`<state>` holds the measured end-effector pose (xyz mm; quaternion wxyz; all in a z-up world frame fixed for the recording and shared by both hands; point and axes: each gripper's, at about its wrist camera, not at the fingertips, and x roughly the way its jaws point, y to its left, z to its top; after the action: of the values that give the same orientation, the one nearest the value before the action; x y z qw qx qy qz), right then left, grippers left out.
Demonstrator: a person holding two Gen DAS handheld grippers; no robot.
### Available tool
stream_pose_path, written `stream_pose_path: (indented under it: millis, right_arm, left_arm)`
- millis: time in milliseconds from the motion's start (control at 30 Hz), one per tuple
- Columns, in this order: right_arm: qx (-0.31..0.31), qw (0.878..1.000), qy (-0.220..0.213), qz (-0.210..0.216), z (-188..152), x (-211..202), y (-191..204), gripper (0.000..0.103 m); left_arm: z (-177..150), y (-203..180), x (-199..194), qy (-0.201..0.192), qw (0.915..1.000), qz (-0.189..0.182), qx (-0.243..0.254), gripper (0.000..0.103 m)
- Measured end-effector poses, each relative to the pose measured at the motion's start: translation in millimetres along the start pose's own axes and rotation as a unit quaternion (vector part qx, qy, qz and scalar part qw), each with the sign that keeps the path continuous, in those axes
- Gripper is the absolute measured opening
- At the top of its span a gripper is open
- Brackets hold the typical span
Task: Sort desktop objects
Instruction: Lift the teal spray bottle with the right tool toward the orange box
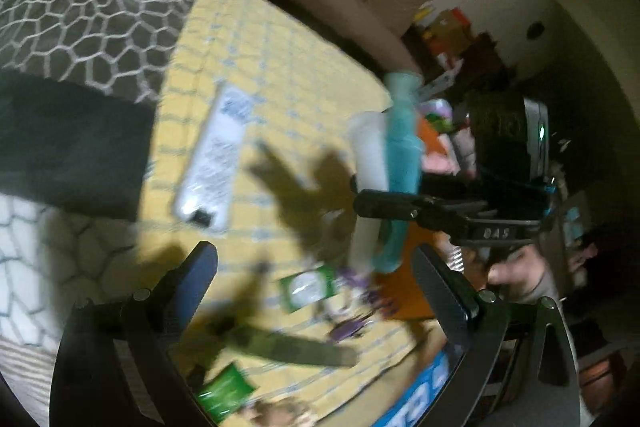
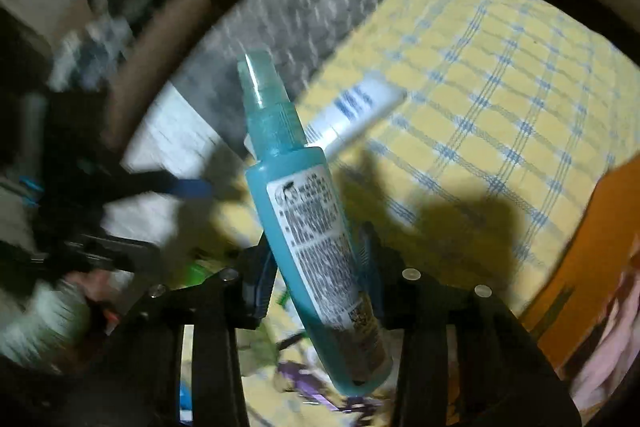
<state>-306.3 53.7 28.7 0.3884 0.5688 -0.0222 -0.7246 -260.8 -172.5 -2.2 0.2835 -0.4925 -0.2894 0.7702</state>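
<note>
A teal spray bottle with a white printed label hangs tilted above the table, and my right gripper is shut on its lower body. The left wrist view shows that bottle upright in the right gripper, with a blurred white cylinder close beside it. My left gripper stands open, nothing between its fingers. A white tube with blue print lies flat on the yellow checked cloth; it also shows behind the bottle in the right wrist view.
Under the left gripper lie a green packet, purple bits and another green packet. An orange sheet lies at the cloth's right edge. A black flat thing rests on the grey patterned surface. A person's hand grips the right tool.
</note>
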Motion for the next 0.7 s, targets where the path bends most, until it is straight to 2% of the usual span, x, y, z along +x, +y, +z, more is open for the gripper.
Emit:
stream_pose_path:
  millis: [100, 200, 300, 400, 433, 500, 600, 633, 700]
  right_arm:
    - [0.021, 0.997, -0.052, 0.053, -6, -26, 1, 0.033]
    - [0.041, 0.99, -0.108, 0.084, -14, -52, 2, 0.028]
    - [0.062, 0.983, -0.141, 0.099, -21, -75, 0, 0.027]
    - [0.066, 0.975, -0.171, 0.122, -30, -99, 1, 0.024]
    - [0.067, 0.974, -0.176, 0.126, -32, -104, 1, 0.022]
    - [0.073, 0.98, -0.161, 0.095, -34, -105, -2, 0.022]
    - [0.092, 0.984, -0.141, 0.059, -43, -104, -6, 0.023]
    - [0.095, 0.987, -0.126, 0.028, -48, -106, -6, 0.028]
    - [0.078, 0.991, -0.106, -0.005, -49, -104, -4, 0.035]
  left_arm:
    - [8, -19, -5, -0.023, 0.999, -0.037, 0.006, 0.099]
    - [4, -47, -9, -0.04, 0.9956, -0.067, 0.052, 0.1]
    - [-5, -73, -4, -0.042, 0.9926, -0.035, 0.109, 0.1]
    - [-14, -96, 6, -0.03, 0.9874, -0.041, 0.15, 0.1]
    - [-17, -105, 11, -0.027, 0.9842, -0.032, 0.172, 0.1]
    - [-24, -122, 32, -0.009, 0.9713, 0.059, 0.23, 0.1]
    - [-33, -126, 51, 0.041, 0.953, 0.098, 0.284, 0.1]
    - [-37, -125, 60, 0.064, 0.9422, 0.119, 0.307, 0.1]
    - [-43, -116, 73, 0.101, 0.9143, 0.172, 0.353, 0.1]
